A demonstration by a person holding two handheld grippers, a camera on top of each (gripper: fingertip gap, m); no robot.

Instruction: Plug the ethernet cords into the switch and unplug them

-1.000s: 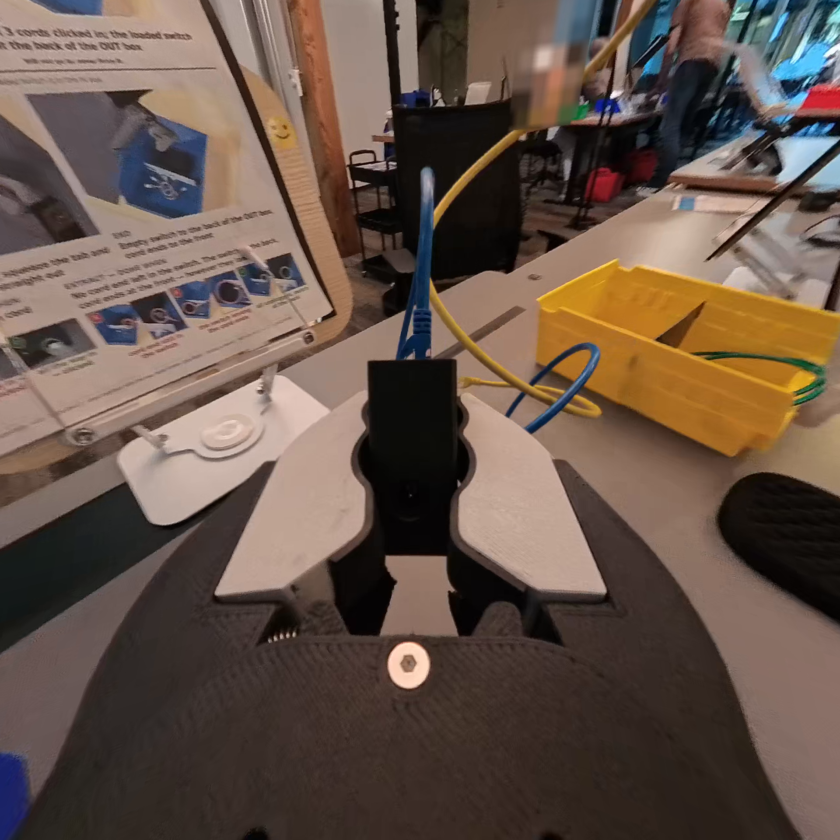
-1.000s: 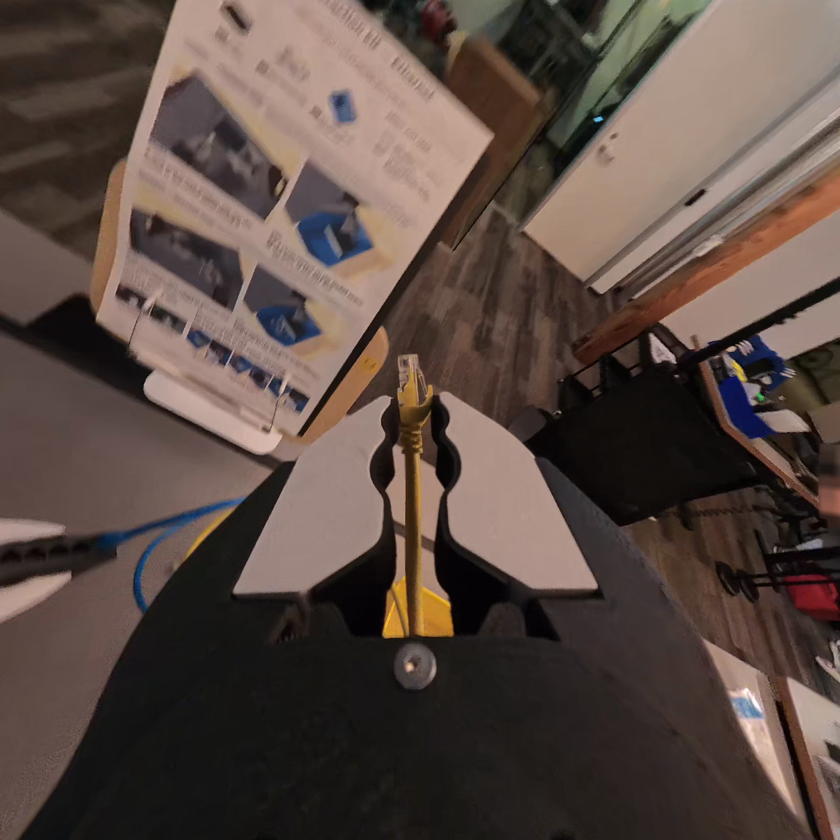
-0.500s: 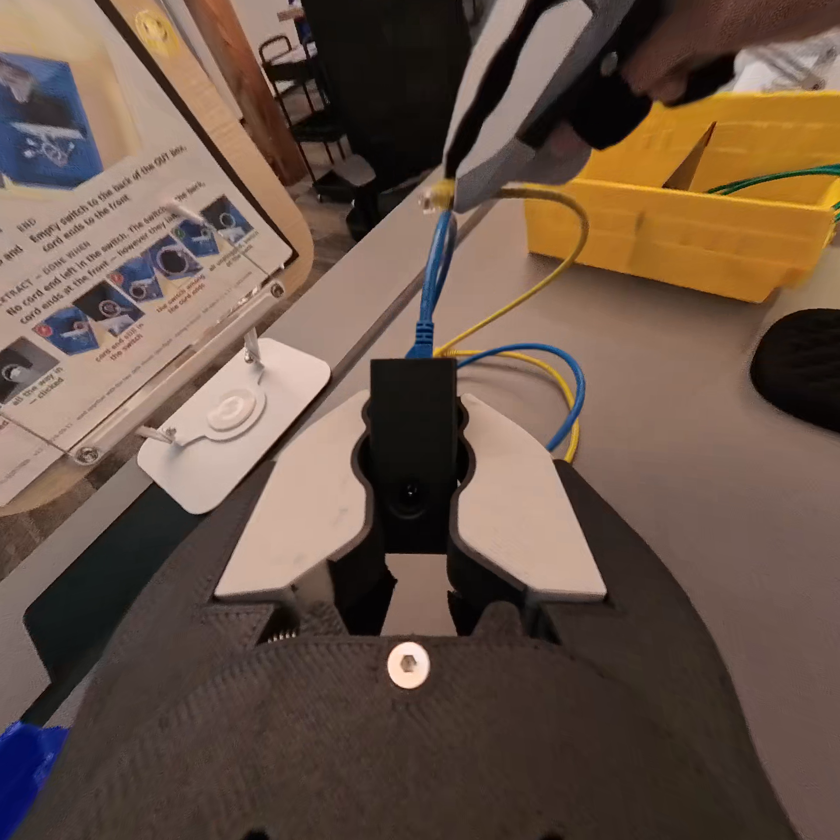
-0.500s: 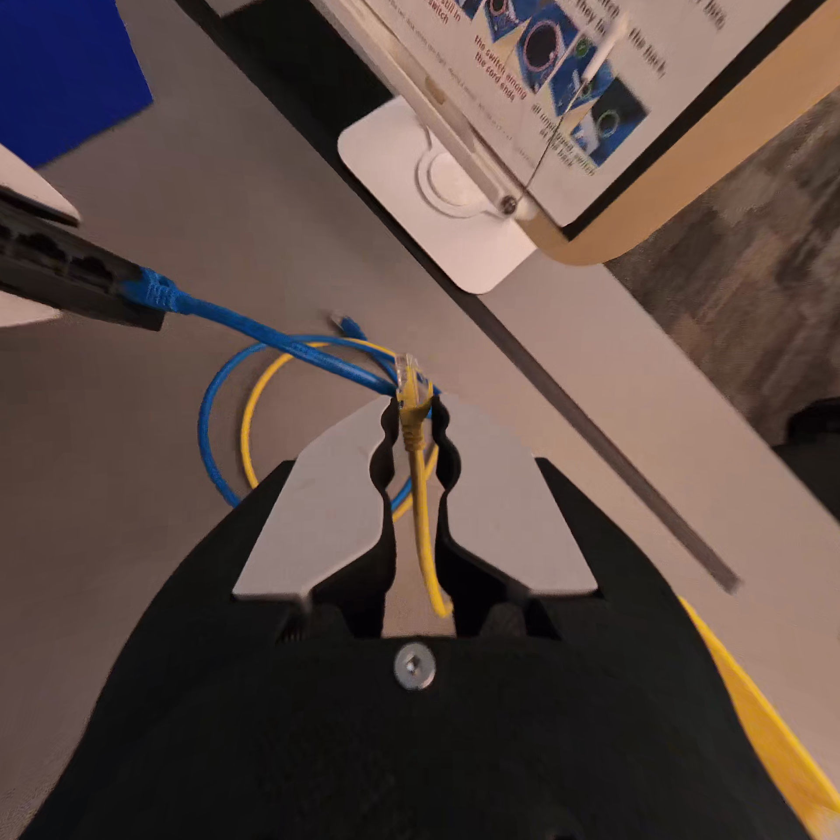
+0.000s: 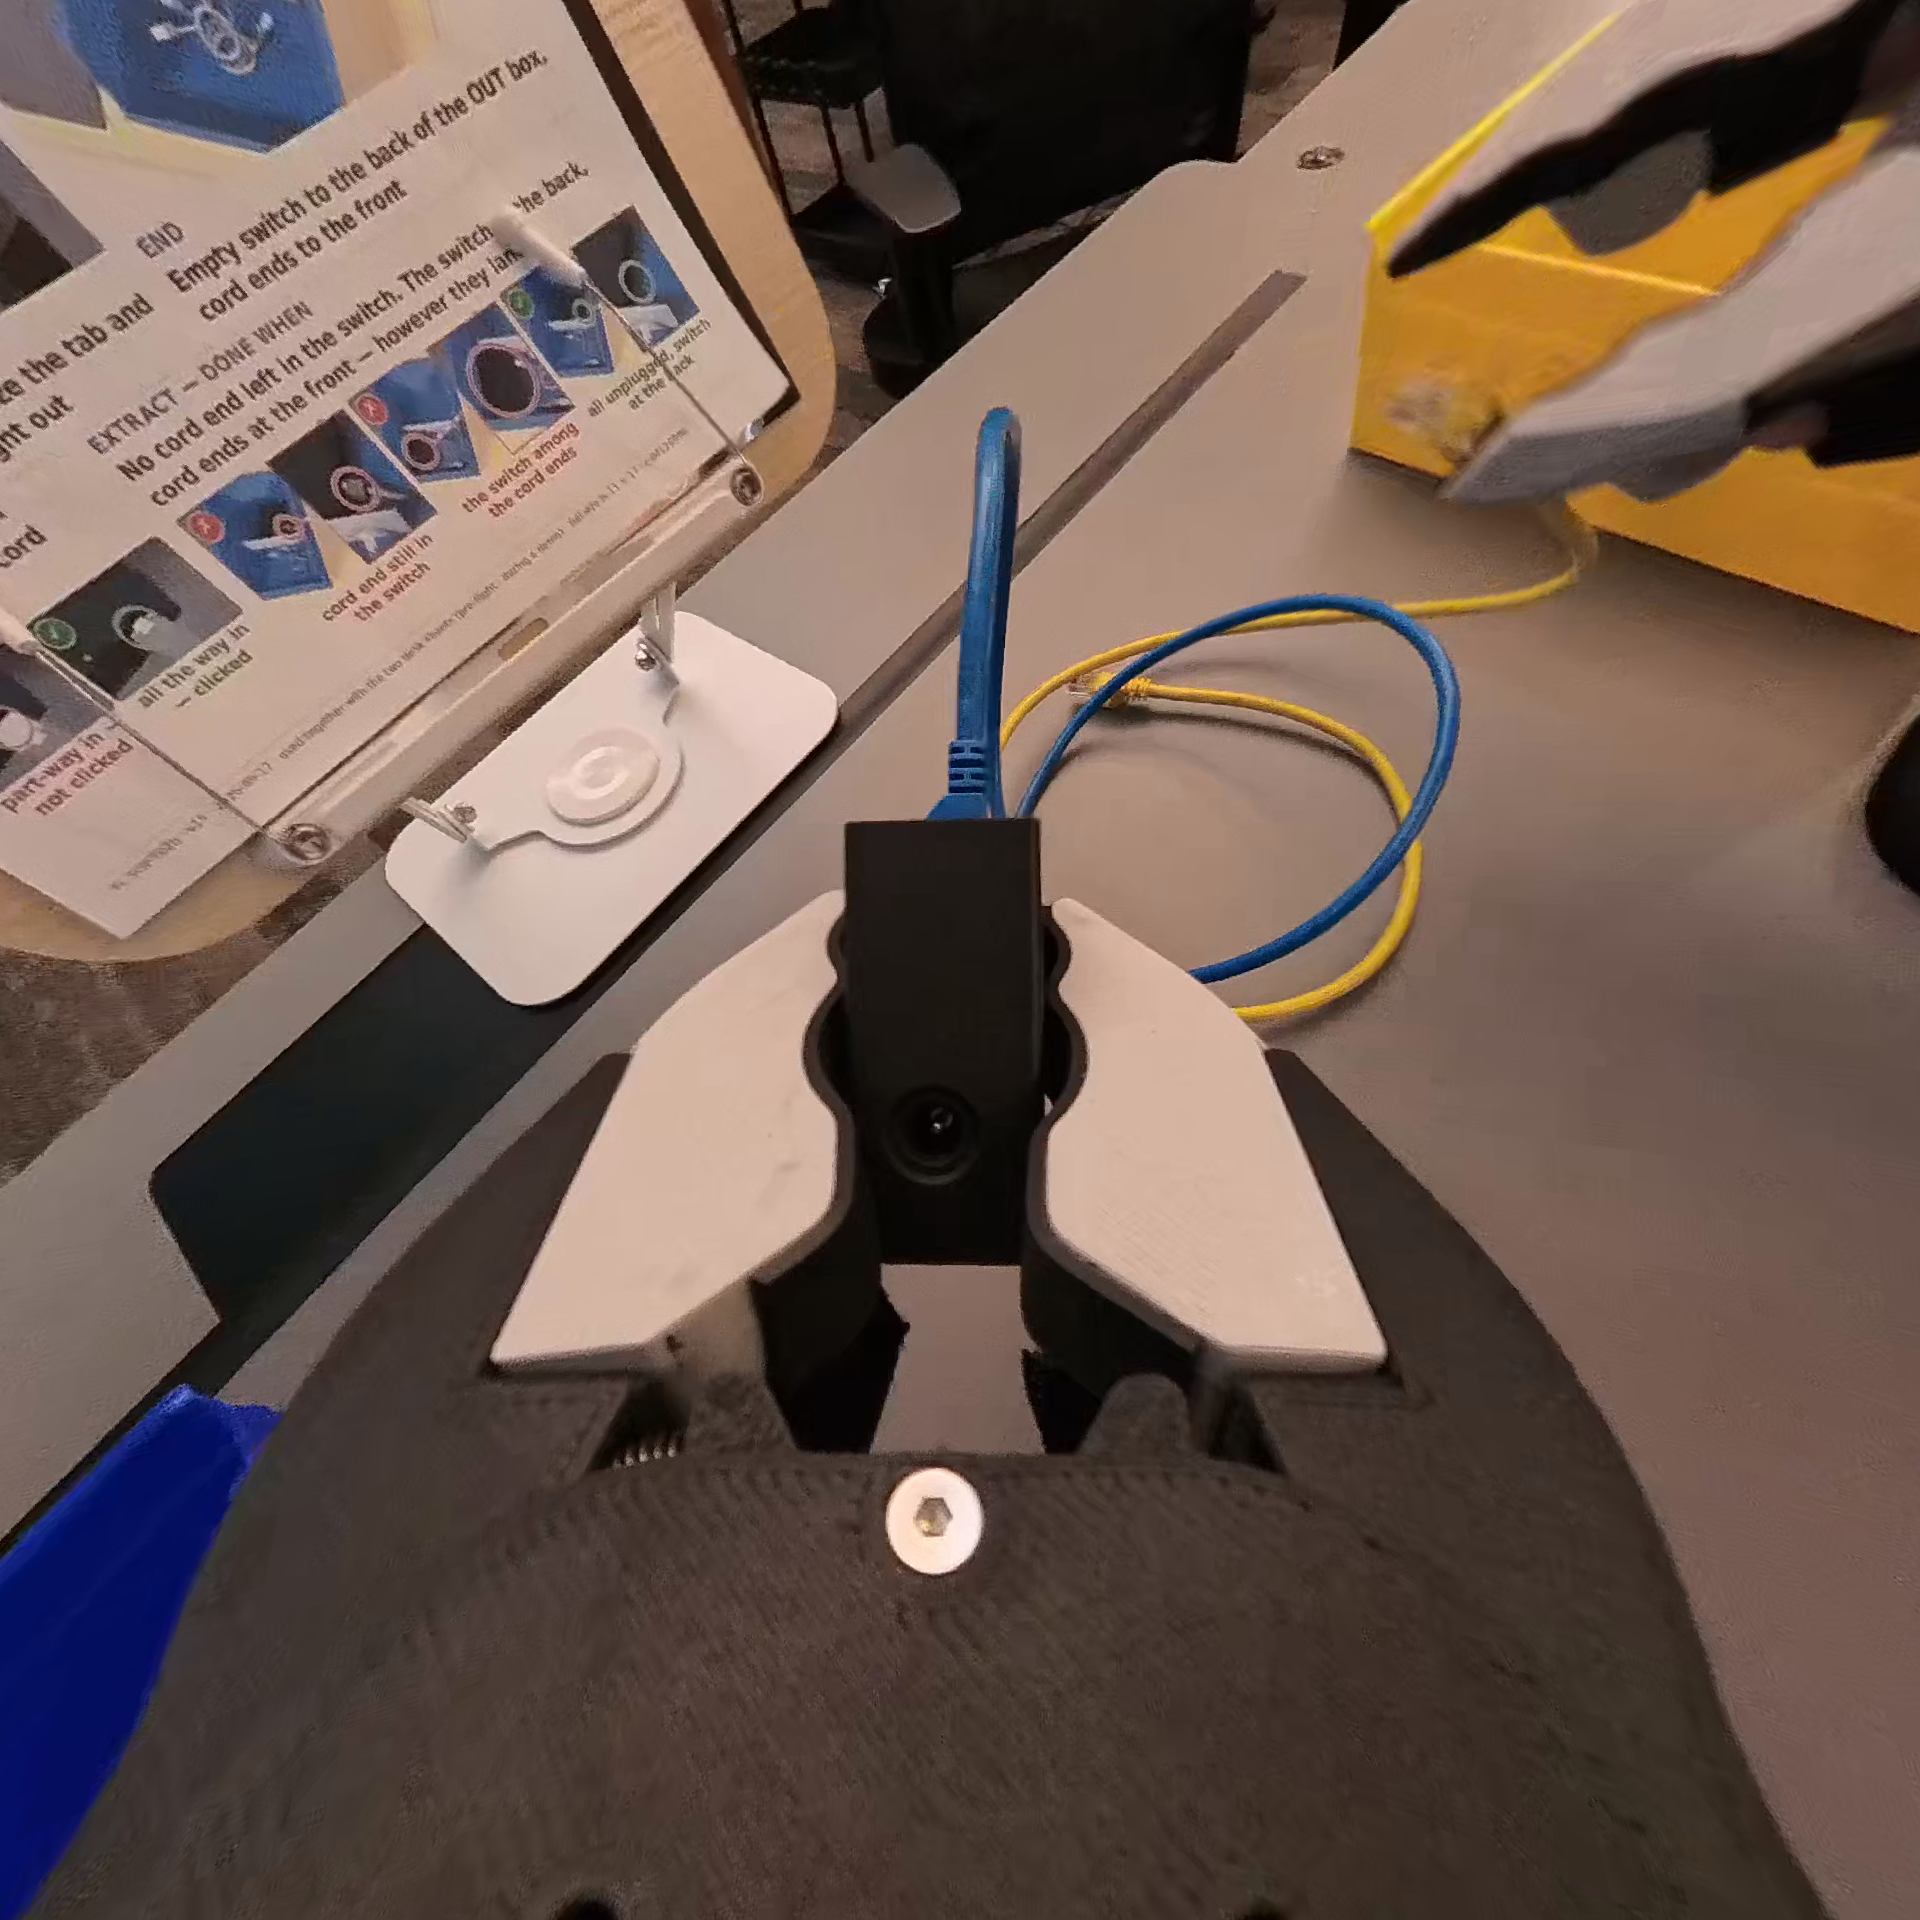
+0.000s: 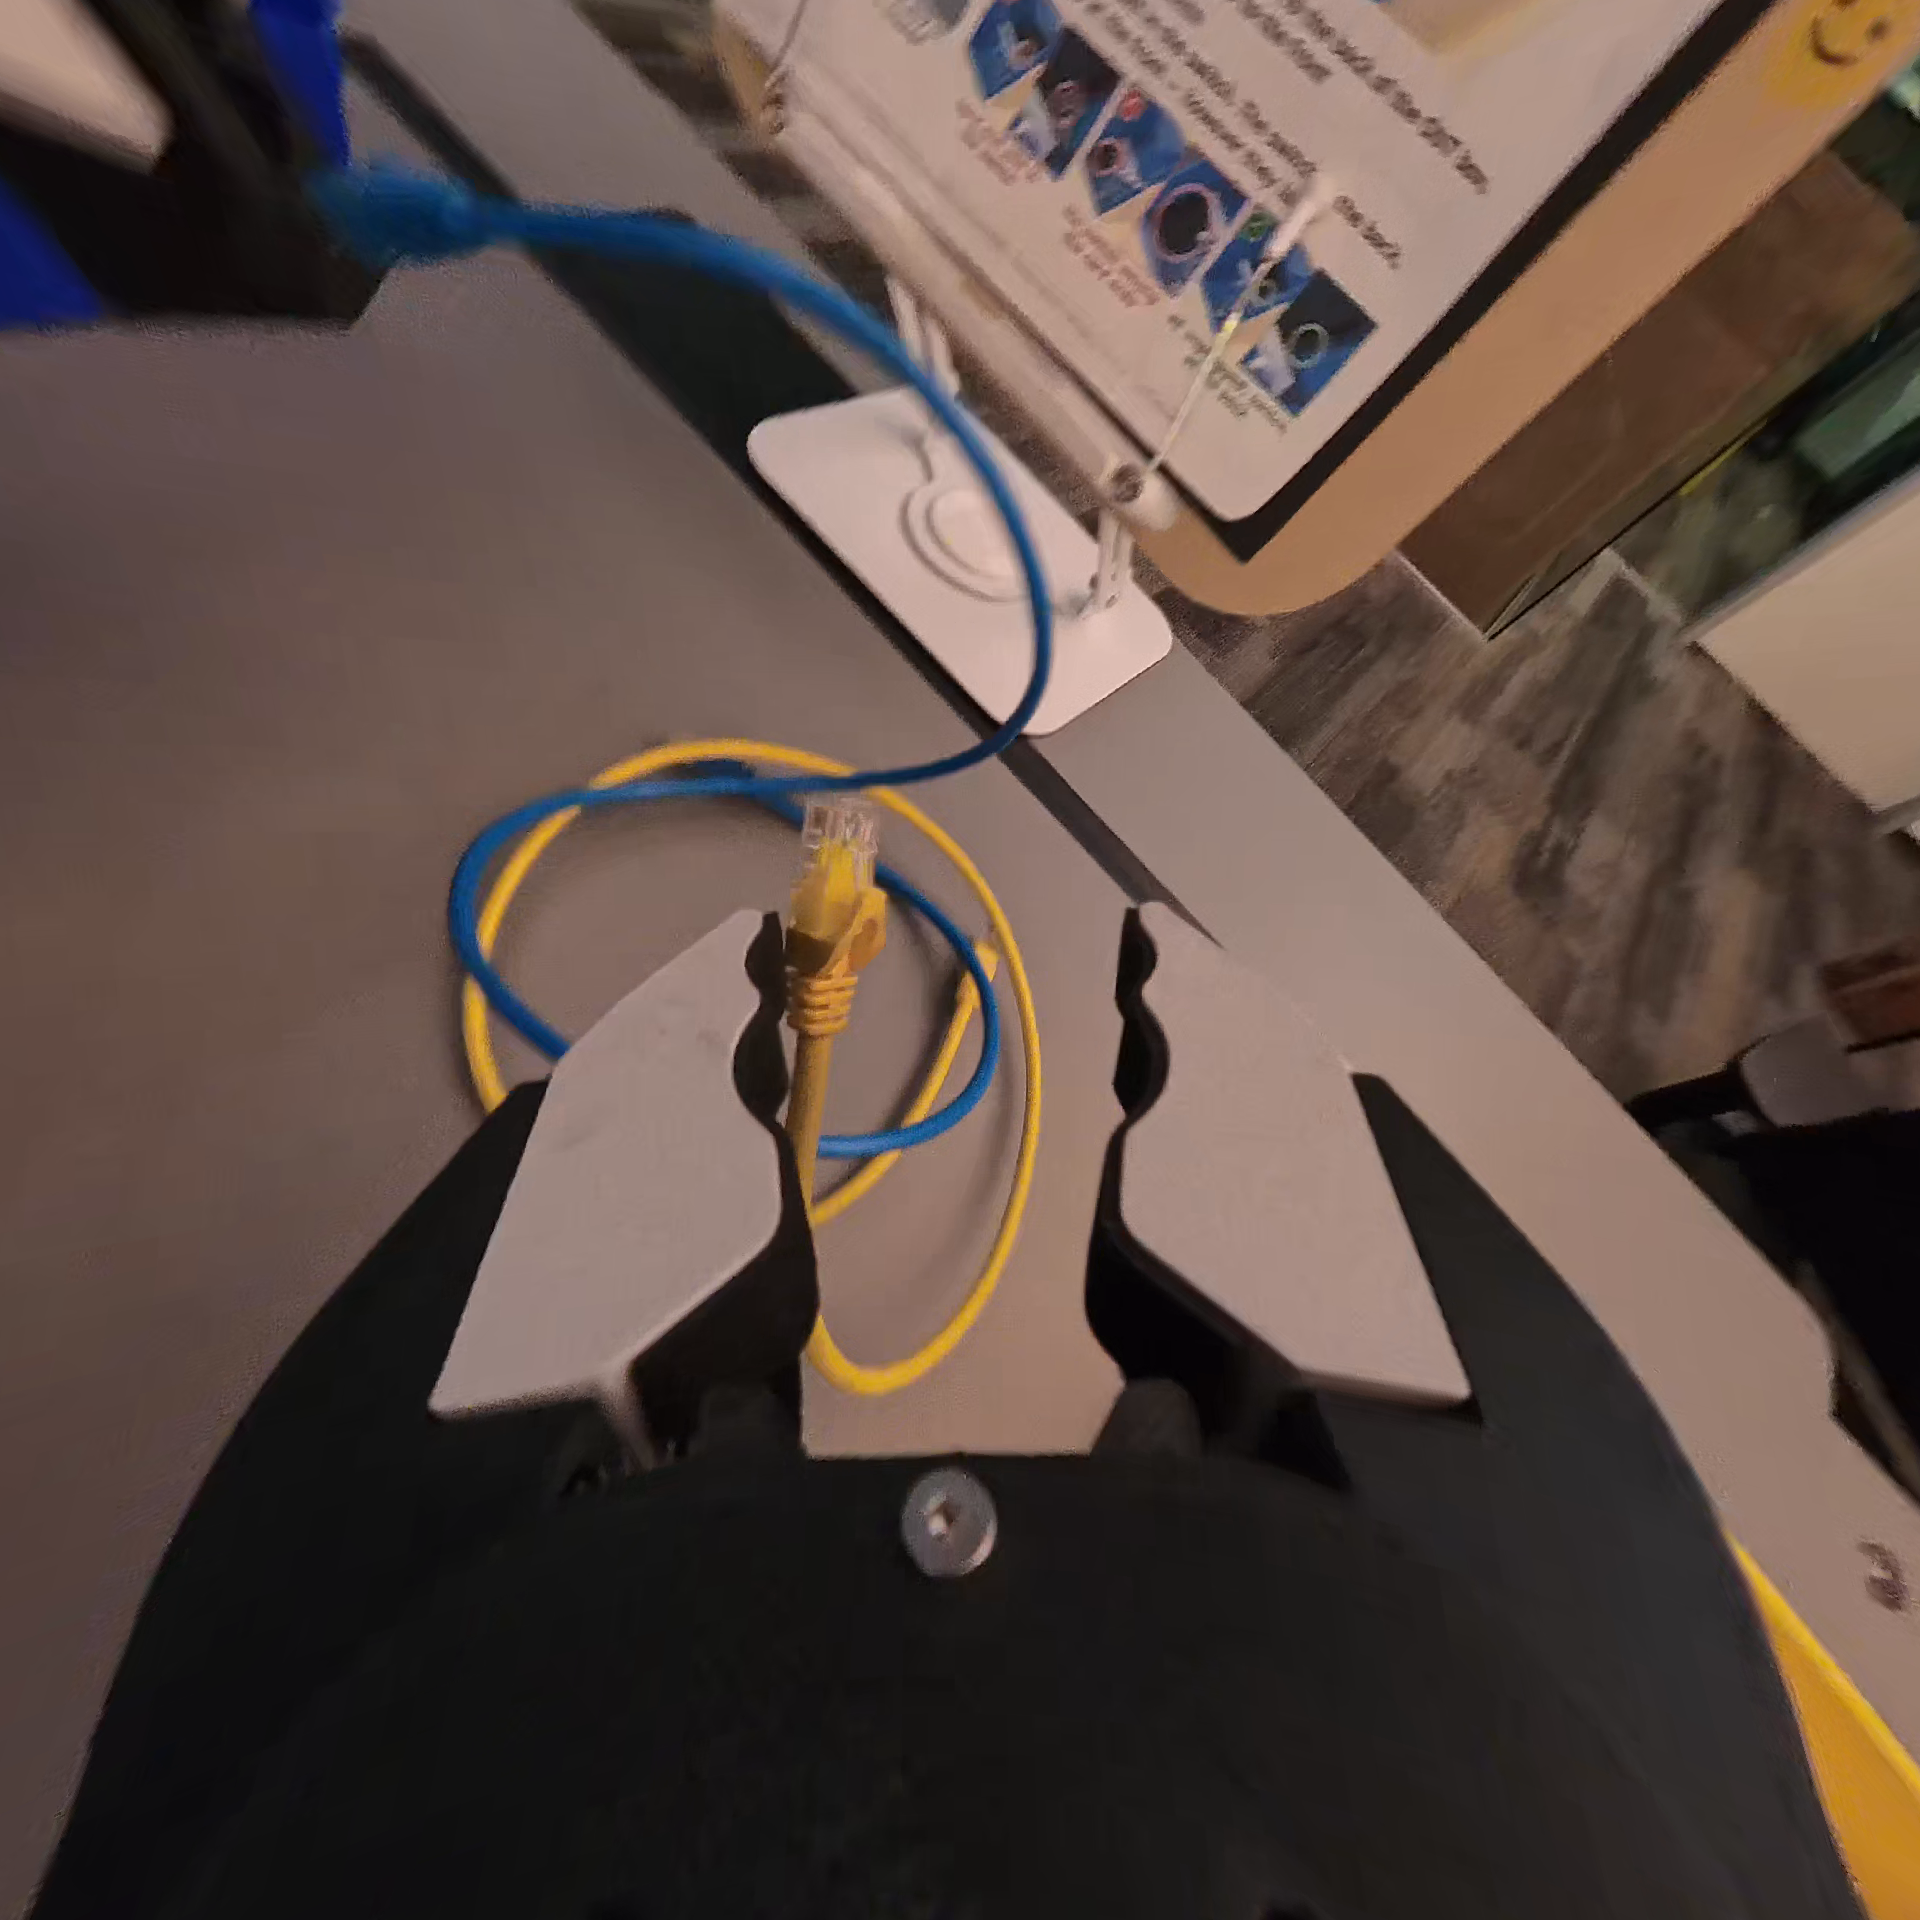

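My left gripper [image 5: 940, 914] is shut on the black switch [image 5: 940, 987] and holds it above the grey table [image 5: 1558, 1039]. A blue cord [image 5: 982, 623] is plugged into the switch's far face and loops down onto the table. My right gripper [image 6: 940, 920] is open. The yellow cord's plug [image 6: 826, 914] rests against the left finger [image 6: 665, 1091], and the right finger stands well clear of it. The yellow cord [image 6: 1023, 1091] loops on the table with the blue cord [image 6: 997, 499]. The right gripper [image 5: 1621, 343] shows blurred at the upper right of the left wrist view.
An instruction board [image 5: 364, 364] on a white base [image 5: 613, 790] stands at the table's far left edge. A yellow bin [image 5: 1496, 312] sits at the right. A black pad [image 5: 1901, 810] lies at the right edge, a blue bin [image 5: 94, 1610] at lower left.
My right gripper, shut on the yellow plug in the earlier frames, has opened wide; the plug now only leans on one finger. Both grippers have come down toward the table.
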